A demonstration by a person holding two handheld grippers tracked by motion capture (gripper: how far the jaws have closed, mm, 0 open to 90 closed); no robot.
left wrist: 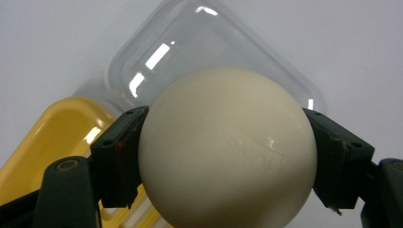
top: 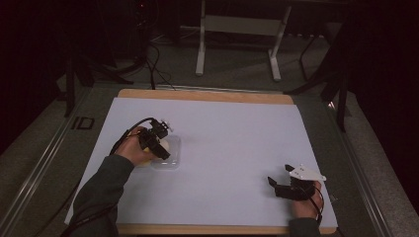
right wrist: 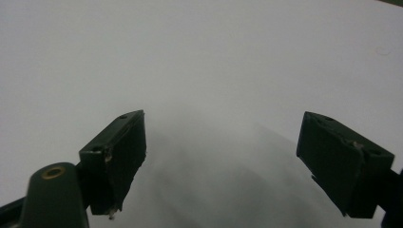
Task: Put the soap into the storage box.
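Cream ball [left wrist: 227,149] clamped in left gripper [left wrist: 223,156] jaws above clear tray's [left wrist: 142,61] rim.

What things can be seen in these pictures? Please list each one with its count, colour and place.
ball: 1, cream white, between the jaws of the left gripper, above the clear tray
clear tray: 1, transparent plastic, on the sheet at the left
yellow tray: 1, yellow, beside the clear tray
sheet: 1, white, covering the table
table: 1, light wood edge, under the sheet
frame: 1, white, on the floor beyond the table
left gripper: 1, black, shut on the ball
right gripper: 1, black, open, low at the right over bare sheet
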